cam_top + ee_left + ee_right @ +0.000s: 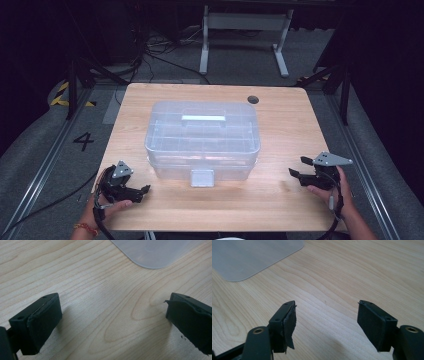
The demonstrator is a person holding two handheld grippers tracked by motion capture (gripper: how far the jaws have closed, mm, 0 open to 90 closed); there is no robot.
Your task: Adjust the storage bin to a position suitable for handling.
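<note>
Clear box (202, 137) sits mid-surface (280, 200), lid on, latch at 6 o'clock. Left gripper (134, 189) rests at its 8 o'clock, right gripper (300, 167) at 4 o'clock, both well apart from it, fingers spread wide, nothing between them.

I see a light wooden table (280, 150) with a clear plastic storage box (202, 137), lid on, standing at its middle.

Clear lidded box (202, 137) between seemingly open grippers.
</note>
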